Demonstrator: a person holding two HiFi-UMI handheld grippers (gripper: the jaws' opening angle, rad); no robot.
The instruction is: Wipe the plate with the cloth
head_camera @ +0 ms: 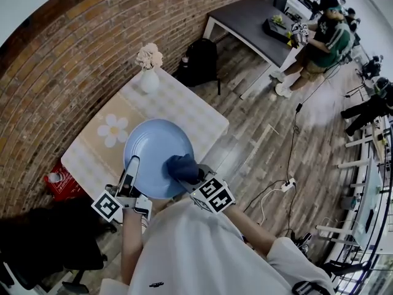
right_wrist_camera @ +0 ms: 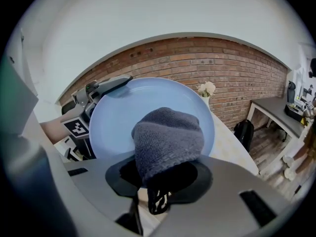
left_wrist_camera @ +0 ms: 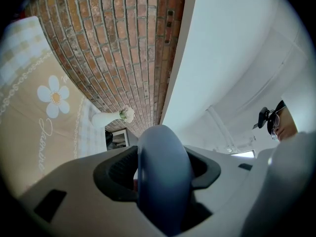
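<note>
A light blue plate (head_camera: 153,152) is held up above the table, its face turned to me. My left gripper (head_camera: 131,165) is shut on the plate's left rim; in the left gripper view the rim (left_wrist_camera: 163,174) stands edge-on between the jaws. My right gripper (head_camera: 191,176) is shut on a dark blue knitted cloth (head_camera: 182,166), which presses on the plate's lower right part. The right gripper view has the cloth (right_wrist_camera: 168,139) bunched against the plate's face (right_wrist_camera: 123,112), with the left gripper (right_wrist_camera: 101,89) at the plate's far rim.
Below the plate stands a small table (head_camera: 184,112) with a checked cloth and a daisy print (head_camera: 113,129). A white vase of flowers (head_camera: 149,72) sits at its far end. A brick wall (head_camera: 73,54) runs behind it. A person (head_camera: 322,39) stands at a far grey table.
</note>
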